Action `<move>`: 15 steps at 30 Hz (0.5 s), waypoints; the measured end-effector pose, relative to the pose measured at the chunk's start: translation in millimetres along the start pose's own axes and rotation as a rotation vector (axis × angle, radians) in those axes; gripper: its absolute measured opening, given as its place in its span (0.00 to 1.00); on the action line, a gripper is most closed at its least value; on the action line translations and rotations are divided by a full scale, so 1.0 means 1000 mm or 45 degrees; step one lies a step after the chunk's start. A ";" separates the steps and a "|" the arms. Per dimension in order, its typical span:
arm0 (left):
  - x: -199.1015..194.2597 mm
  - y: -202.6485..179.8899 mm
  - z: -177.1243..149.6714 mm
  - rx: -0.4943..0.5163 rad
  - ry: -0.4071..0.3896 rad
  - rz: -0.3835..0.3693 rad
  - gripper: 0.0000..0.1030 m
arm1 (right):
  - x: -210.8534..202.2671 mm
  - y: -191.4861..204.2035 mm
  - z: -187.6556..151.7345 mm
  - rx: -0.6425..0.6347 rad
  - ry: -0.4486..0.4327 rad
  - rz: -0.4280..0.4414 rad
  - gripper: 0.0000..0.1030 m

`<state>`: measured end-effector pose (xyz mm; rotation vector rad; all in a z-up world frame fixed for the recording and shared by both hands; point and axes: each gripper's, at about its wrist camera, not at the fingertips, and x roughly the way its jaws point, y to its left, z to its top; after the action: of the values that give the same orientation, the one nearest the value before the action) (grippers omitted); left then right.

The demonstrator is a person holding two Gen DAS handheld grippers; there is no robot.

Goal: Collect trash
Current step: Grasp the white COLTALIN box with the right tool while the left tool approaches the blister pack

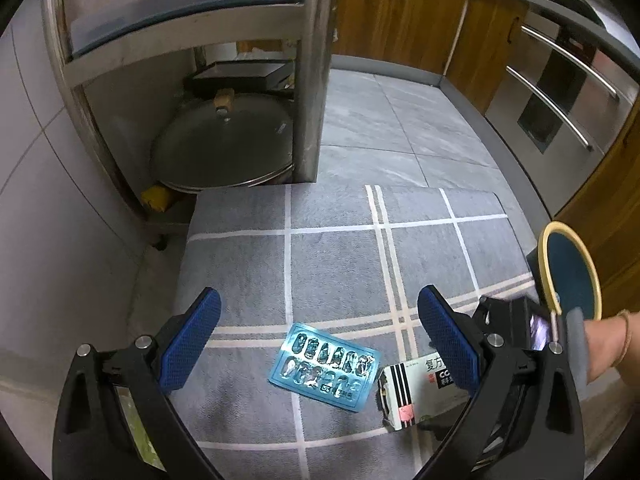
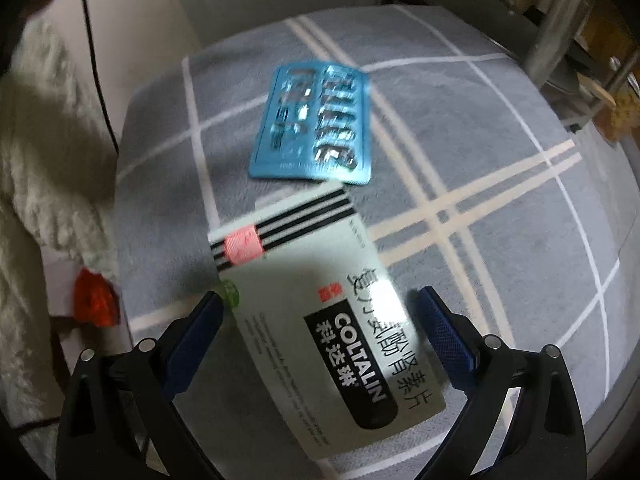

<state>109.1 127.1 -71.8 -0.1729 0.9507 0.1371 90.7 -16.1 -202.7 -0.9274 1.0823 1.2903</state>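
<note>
On the grey checked mat (image 1: pixel 340 248) two pieces of trash lie close together: a blue blister pack (image 1: pixel 325 366) and, just to its right, a white medicine box (image 1: pixel 412 392) with black stripes on one end. The left gripper (image 1: pixel 316 340) hangs above the blister pack with its jaws spread wide and nothing between them. The right gripper (image 2: pixel 324 344) is also released; its blue pads stand on either side of the box (image 2: pixel 320 320), near its long edges, but the picture is blurred, so I cannot say if a pad already touches the cardboard.

The box looks light and probably empty, and its open end seems a little crushed. It will bend if squeezed hard, so a gentle hold across the narrow width, near the middle, seems best. The blister pack (image 2: pixel 316 124) is thin, flat and slippery foil, lying flush on the soft mat; taking it by one edge would likely be easier than from above.
</note>
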 end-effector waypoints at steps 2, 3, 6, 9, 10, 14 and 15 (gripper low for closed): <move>0.001 0.003 0.001 -0.020 0.005 -0.008 0.94 | 0.000 0.002 0.000 -0.022 -0.014 -0.007 0.90; 0.001 0.003 0.002 -0.022 0.006 -0.005 0.94 | -0.002 -0.001 0.002 -0.005 -0.027 -0.010 0.81; 0.004 0.004 0.001 -0.020 0.013 0.013 0.94 | -0.007 -0.006 0.005 0.032 -0.036 -0.042 0.76; 0.012 0.006 -0.003 -0.021 0.046 0.030 0.94 | -0.015 -0.014 0.004 0.043 -0.046 -0.046 0.75; 0.015 0.006 -0.005 -0.020 0.061 0.041 0.94 | -0.020 -0.019 0.003 0.056 -0.058 -0.056 0.75; 0.028 0.006 -0.012 -0.018 0.116 0.059 0.94 | -0.041 -0.043 -0.003 0.167 -0.110 -0.090 0.74; 0.032 0.006 -0.015 -0.024 0.136 0.062 0.94 | -0.048 -0.055 -0.006 0.230 -0.127 -0.112 0.74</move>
<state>114.4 130.9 -106.7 -0.1762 1.0608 0.1830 145.9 -39.2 -161.5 -0.7593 1.0502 1.1345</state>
